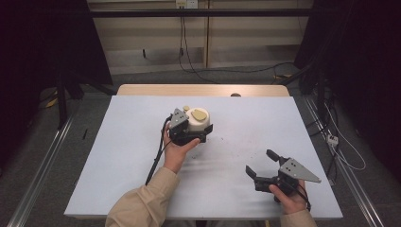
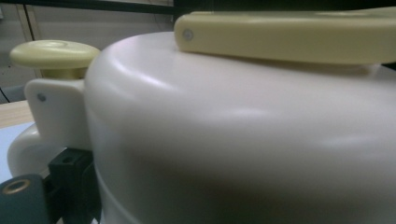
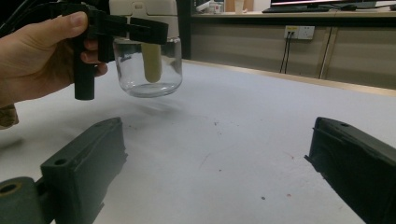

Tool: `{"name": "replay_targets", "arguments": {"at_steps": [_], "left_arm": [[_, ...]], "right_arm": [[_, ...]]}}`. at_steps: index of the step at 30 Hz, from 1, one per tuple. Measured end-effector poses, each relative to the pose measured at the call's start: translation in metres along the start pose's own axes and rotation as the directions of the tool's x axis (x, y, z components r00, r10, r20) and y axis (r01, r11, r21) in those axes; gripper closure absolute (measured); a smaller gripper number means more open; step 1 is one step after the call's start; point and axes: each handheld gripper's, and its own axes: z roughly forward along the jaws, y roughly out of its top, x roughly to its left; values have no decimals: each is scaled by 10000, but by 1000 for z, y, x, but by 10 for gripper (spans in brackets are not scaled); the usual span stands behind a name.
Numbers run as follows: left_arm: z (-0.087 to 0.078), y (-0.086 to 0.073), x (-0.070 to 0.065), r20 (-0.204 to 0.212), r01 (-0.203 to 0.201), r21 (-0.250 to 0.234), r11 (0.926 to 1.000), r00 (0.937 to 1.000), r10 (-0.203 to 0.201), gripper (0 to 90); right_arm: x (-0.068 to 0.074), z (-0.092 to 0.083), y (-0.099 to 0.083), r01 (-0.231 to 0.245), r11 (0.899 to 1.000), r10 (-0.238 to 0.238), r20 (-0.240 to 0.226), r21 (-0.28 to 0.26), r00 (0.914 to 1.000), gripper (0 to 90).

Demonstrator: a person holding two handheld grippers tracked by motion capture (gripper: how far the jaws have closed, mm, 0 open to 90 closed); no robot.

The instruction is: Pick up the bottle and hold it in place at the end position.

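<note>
**Glass jar held off the table by its lid**

Your left gripper [image 1: 189, 134] is clamped around the white lid [image 2: 243, 140] of a glass jar [image 3: 147, 70], holding it just above the table [image 1: 118, 156] near its middle. Treat it as fragile and slippery: the glass is smooth and rigid, so the stiff plastic lid is probably the safer hold (the top looks heavy). Your right gripper [image 1: 261, 166] rests wide and empty, well apart. Its view shows the clear glass and the paddle [image 3: 152, 63] inside; the high view shows the cream handle [image 1: 199, 114].
</note>
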Motion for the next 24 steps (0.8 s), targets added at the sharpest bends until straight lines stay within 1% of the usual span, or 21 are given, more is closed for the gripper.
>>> {"name": "replay_targets", "arguments": {"at_steps": [2, 3, 4, 6, 11, 13, 14, 17, 18, 20, 21, 22, 24], "left_arm": [[2, 2, -1, 21, -103, 42, 9999, 9999, 103, 63], [3, 2, -2, 18, -46, -21, 10000, 10000, 46, 63], [4, 3, -3, 13, -184, 28, 9998, 9998, 184, 63], [6, 3, -4, 11, -189, -26, 9998, 9998, 189, 63], [10, 0, -4, -62, -2, 0, 10000, 10000, 2, 63], [11, 0, -4, -87, -15, 2, 10000, 10000, 15, 63], [12, -1, -5, -83, -105, 41, 9999, 9999, 106, 63], [14, -3, -3, -132, -93, 85, 9999, 9999, 94, 63], [15, -4, -3, -151, -7, 59, 10000, 9999, 8, 63], [16, -5, -2, -225, -24, 146, 9999, 9997, 27, 63], [17, -6, -1, -247, 49, 113, 9999, 9997, -46, 63], [17, -6, 0, -279, 5, 149, 9999, 9996, 0, 63], [18, -7, 1, -348, 42, 139, 9999, 9994, -37, 63]], "right_arm": [[0, 0, 0, 14, 10000, -14, 40, 6, 10000, 32], [0, 0, 0, -3, 10000, 3, 4, -21, 10000, 32], [0, 0, 0, -1, 10000, 1, 1, -19, 10000, 32], [-1, -1, 0, -12, 10000, 12, 3, -25, 10000, 32], [1, 0, 0, 9, 10000, -9, -71, 3, 10000, 33], [1, 0, 0, 9, 10000, -10, -113, -25, 9999, 33], [1, 0, 0, 20, 10000, -21, -104, -32, 9999, 33], [0, 0, 0, -26, 10000, 26, -89, -31, 10000, 33], [0, 0, 0, -12, 10000, 12, -66, -28, 10000, 33], [0, 0, 0, -17, 10000, 17, -80, -19, 10000, 34], [1, 0, 0, -11, 10000, 10, -84, -10, 10000, 35], [1, 0, 0, 6, 10000, -6, -94, -19, 10000, 34], [1, 0, 1, 16, 10000, -16, -121, -20, 9999, 35]]}}
